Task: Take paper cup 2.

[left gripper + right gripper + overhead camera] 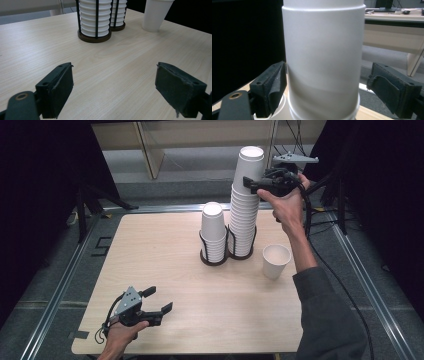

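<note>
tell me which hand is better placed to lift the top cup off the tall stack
Right: the right gripper straddles the top cup; the left gripper sits far off by the table near edge.

Matt white paper cups (pixel 246 195) in dark wire holders (pixel 215 257) — pale, smooth wood-grain table (pixel 165 270).

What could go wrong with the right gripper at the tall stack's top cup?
1. The right gripper's fingers flank the top cup, one apart from it; an uneven close could tip the tall stack, which rises well above its wire holder.
2. Nested cups below may lift along.
3. A falling stack would likely hit the short stack or loose cup beside it.
</note>
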`<move>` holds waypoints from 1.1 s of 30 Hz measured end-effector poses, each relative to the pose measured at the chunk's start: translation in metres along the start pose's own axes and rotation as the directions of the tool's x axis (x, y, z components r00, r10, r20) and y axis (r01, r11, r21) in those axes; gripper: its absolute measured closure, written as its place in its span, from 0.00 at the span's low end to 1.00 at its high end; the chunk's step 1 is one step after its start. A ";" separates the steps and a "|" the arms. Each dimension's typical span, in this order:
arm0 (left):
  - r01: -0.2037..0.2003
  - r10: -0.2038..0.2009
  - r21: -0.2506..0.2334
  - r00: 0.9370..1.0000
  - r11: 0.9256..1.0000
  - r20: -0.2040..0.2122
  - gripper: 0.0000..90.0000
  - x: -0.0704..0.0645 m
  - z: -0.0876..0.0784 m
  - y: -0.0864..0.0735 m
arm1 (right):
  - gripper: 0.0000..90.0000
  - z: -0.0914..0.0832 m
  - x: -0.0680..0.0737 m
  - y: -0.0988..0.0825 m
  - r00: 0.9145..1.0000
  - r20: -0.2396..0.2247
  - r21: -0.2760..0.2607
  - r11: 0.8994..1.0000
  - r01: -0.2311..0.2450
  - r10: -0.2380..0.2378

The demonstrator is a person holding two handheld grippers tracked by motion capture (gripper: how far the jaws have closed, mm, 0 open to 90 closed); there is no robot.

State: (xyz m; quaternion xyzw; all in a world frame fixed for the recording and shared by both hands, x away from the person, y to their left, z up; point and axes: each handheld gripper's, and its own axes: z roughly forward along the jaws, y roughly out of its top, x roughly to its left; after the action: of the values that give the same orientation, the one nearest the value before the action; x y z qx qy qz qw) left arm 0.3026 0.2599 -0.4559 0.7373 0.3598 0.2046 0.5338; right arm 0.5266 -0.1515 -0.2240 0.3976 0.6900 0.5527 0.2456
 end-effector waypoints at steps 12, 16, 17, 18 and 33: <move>0.003 -0.003 -0.014 1.000 1.000 0.009 0.16 0.000 0.001 0.000 | 0.15 0.025 0.002 0.008 1.000 -0.002 0.027 1.000 0.001 -0.001; 0.006 -0.006 -0.014 1.000 1.000 0.008 0.16 0.000 0.001 0.000 | 0.16 0.029 0.002 0.009 1.000 -0.006 0.032 0.999 0.002 -0.002; 0.004 -0.004 -0.014 1.000 1.000 0.009 0.16 0.000 0.001 0.000 | 0.17 0.029 0.002 0.009 1.000 -0.006 0.029 1.000 0.001 -0.001; 0.007 -0.007 -0.015 1.000 1.000 0.008 0.16 0.000 0.001 0.000 | 0.17 0.028 0.002 0.010 1.000 -0.004 0.028 1.000 -0.008 0.008; 0.004 -0.004 -0.010 1.000 1.000 0.011 0.16 0.000 0.001 0.000 | 0.20 0.008 0.005 0.040 1.000 0.000 -0.059 0.998 0.014 -0.014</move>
State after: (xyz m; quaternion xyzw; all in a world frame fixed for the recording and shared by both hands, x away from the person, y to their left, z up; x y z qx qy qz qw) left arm 0.3029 0.2595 -0.4563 0.7352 0.3572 0.2011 0.5398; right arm 0.5409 -0.1400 -0.1873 0.3853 0.6760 0.5713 0.2610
